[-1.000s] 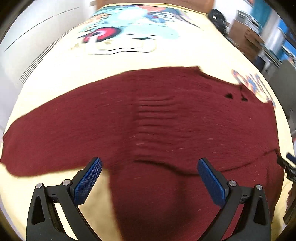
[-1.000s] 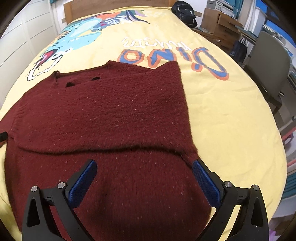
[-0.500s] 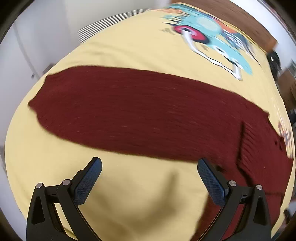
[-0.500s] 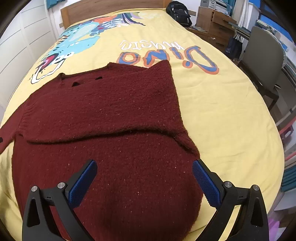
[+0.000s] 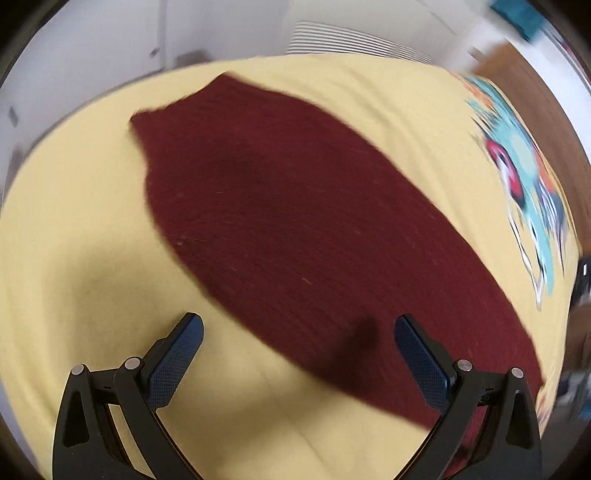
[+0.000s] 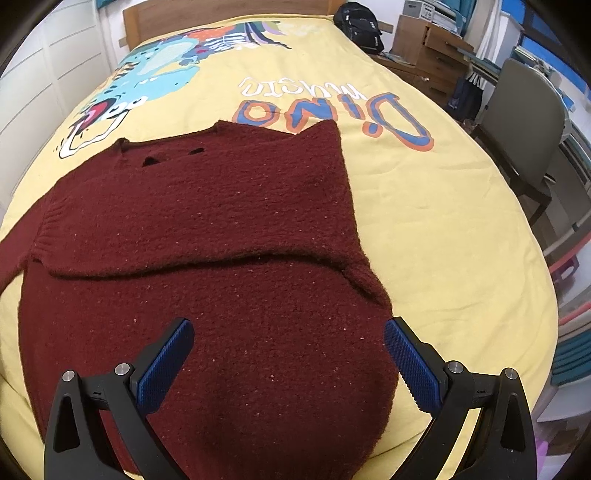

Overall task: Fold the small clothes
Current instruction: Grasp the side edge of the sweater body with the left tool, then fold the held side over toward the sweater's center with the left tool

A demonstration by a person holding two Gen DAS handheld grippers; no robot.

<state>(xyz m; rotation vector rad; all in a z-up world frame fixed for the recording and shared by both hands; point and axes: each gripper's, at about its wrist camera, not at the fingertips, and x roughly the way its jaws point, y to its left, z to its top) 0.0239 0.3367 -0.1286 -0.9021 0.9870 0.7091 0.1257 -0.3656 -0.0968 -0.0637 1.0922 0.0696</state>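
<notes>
Maroon knit sweater [image 6: 207, 236] lies flat on a bed, on a yellow bedspread [image 6: 436, 229] printed with a cartoon dinosaur [image 6: 155, 74] and lettering [image 6: 332, 107]. Right wrist view: neckline toward the wooden headboard [image 6: 221, 14], hem nearest the camera. One sleeve is folded across the chest, its lower edge making a ridge across the body of the garment; its ribbed cuff [image 6: 46, 236] sits at the left of the picture. Two small gaps show in the knit just below the collar. Right gripper [image 6: 288, 350] hovers over the lower half of the sweater, jaws spread wide, blue pads [image 6: 166, 362] clear of the fabric as far as can be told, nothing between them. Left wrist view is motion-blurred: the other sleeve [image 5: 295, 221] stretches out diagonally over the bedspread, cuff end toward the far upper left, near the bed edge. Left gripper [image 5: 295, 354] is above this sleeve, jaws wide apart and empty; the left finger [image 5: 173, 365] is over bare yellow cloth, the right finger over maroon knit. A shadow falls on the sleeve and bedspread between the fingers. Beside the bed, on the right of the right wrist view: grey chair [image 6: 524, 133], wooden drawer unit [image 6: 428, 48], black bag [image 6: 362, 26].
</notes>
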